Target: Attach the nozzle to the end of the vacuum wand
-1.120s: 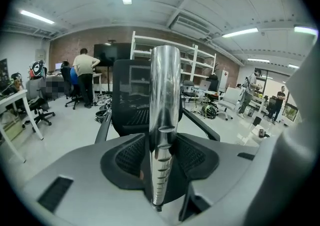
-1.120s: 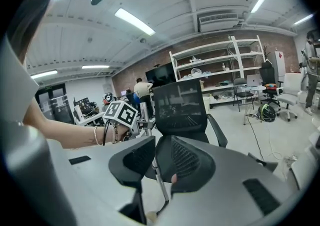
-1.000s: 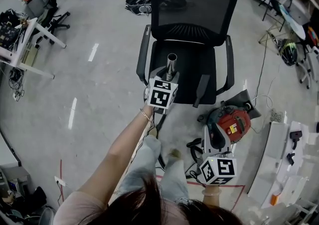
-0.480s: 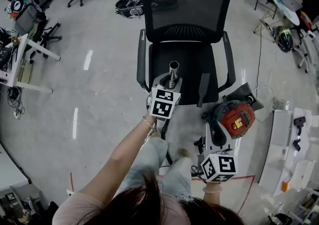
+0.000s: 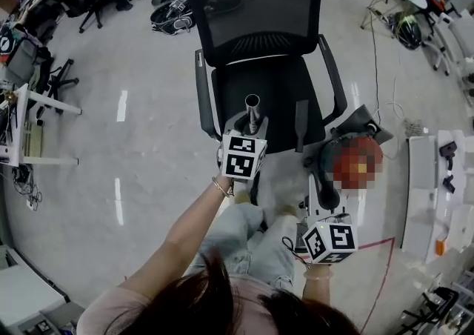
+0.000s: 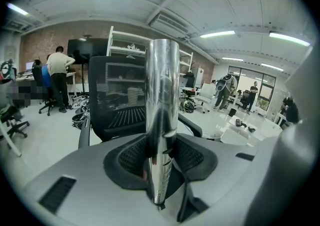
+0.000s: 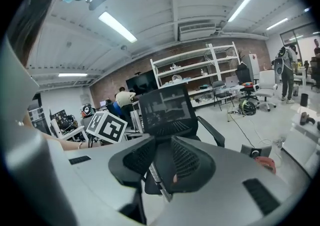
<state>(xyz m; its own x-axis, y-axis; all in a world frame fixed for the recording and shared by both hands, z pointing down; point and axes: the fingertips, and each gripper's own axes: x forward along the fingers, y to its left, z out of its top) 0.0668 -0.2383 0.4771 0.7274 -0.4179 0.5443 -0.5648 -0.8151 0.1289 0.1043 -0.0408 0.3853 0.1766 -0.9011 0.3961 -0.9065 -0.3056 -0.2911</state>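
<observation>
A chrome vacuum wand stands upright over the front of the black chair seat. My left gripper is shut on it; its jaws have just been closing with the wand between them. In the left gripper view the wand rises between the pads of that gripper, its open end on top. A slim dark nozzle lies on the seat to the wand's right. My right gripper hangs lower right, beside the vacuum body. Its jaws stand slightly apart, and the chair shows through the gap.
The mesh office chair fills the middle ahead, with armrests on both sides. The person's legs are below. A white bench with small parts stands at the right. Desks, chairs and cables line the left and far edges, and people stand farther off.
The head view has swung, so the chair and vacuum sit further left in the picture. My right gripper has drifted slightly up and to the right. The left gripper keeps the wand over the seat.
</observation>
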